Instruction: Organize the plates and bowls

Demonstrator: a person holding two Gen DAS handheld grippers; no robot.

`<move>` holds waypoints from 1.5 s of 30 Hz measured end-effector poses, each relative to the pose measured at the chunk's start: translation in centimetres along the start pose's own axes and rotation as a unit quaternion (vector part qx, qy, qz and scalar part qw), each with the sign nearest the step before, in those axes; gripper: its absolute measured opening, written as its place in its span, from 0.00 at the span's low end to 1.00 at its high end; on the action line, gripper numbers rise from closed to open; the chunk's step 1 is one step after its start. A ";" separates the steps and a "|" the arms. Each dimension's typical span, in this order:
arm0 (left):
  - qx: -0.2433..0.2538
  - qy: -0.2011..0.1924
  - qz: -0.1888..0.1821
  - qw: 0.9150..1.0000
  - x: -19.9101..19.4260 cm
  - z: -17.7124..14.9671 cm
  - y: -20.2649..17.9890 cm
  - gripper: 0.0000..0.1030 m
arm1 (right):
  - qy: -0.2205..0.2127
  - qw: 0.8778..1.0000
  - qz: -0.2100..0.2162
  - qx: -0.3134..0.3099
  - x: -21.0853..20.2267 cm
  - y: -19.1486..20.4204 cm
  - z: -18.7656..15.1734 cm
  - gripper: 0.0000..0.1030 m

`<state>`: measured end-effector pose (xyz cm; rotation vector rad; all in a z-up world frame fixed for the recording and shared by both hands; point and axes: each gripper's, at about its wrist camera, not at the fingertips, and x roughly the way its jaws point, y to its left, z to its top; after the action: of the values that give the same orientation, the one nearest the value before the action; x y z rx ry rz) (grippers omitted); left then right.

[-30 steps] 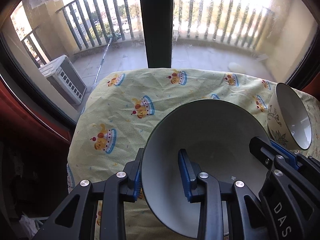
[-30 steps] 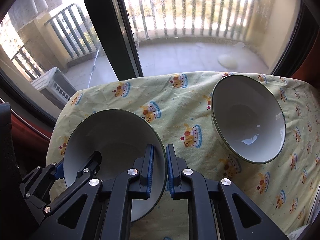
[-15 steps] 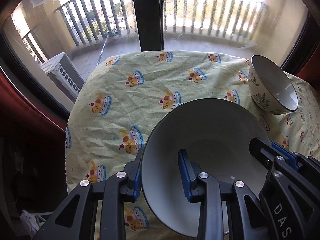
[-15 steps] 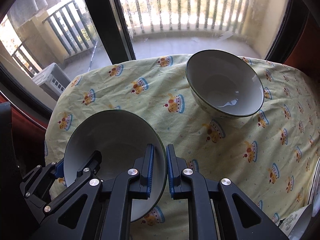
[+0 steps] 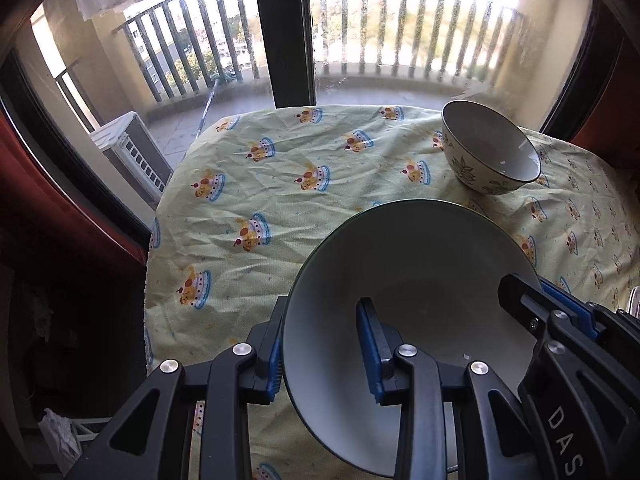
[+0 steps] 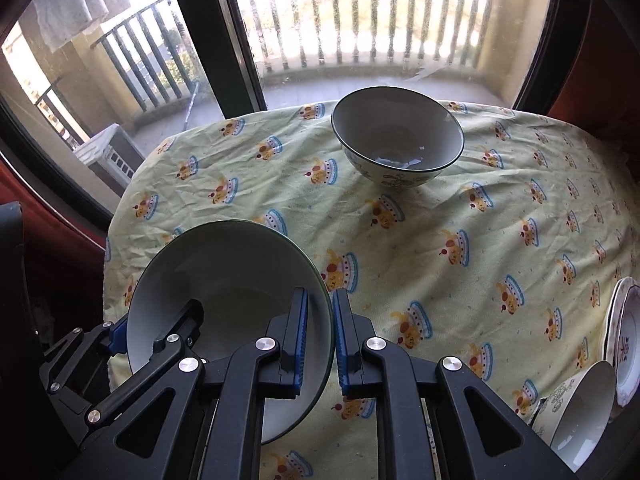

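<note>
A white bowl with a dark green rim [image 5: 416,280] [image 6: 224,276] hangs above the near left part of the table, tilted toward the cameras. My left gripper [image 5: 320,344] is shut on its left rim, one finger outside the wall and one inside. My right gripper [image 6: 320,332] is shut on the bowl's right rim. Each gripper also shows in the other's view, the right gripper [image 5: 544,304] and the left gripper [image 6: 156,328]. A second bowl with a leaf pattern [image 5: 490,152] [image 6: 396,140] stands upright on the far side of the table.
The table [image 6: 480,240] wears a wrinkled yellow cloth with cartoon prints. At its right edge sit stacked patterned plates [image 6: 628,336] and another patterned bowl [image 6: 580,412]. A window with a dark frame [image 5: 284,32] and a balcony lie behind. The table's left side drops off into shadow.
Both grippers have drawn back from the window and risen a little, carrying the white bowl. More of the table shows, and the patterned bowl now looks farther off; it has stayed on the cloth.
</note>
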<state>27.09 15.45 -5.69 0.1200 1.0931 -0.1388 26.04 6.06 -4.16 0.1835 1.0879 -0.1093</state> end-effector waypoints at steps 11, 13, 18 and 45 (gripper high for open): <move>-0.012 -0.039 0.011 0.999 -4.9 -0.6 -2.8 0.31 | -0.042 0.999 0.021 -0.012 -5.2 -3.1 -0.5 0.16; -0.019 -0.040 0.014 0.999 -5.6 -0.9 -3.3 0.31 | -0.044 0.999 0.026 -0.015 -5.9 -3.8 -0.6 0.16; -0.032 -0.044 0.020 0.998 -7.1 -1.7 -5.2 0.31 | -0.046 0.998 0.036 -0.031 -7.5 -5.4 -1.0 0.16; -0.034 -0.044 0.010 0.998 -10.2 -6.9 -20.5 0.31 | -0.055 0.997 0.042 -0.039 -12.3 -21.4 -5.8 0.15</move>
<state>12.89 -3.02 -0.36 0.0639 1.0065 -0.0883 11.53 -13.73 2.18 0.1516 0.9719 -0.0018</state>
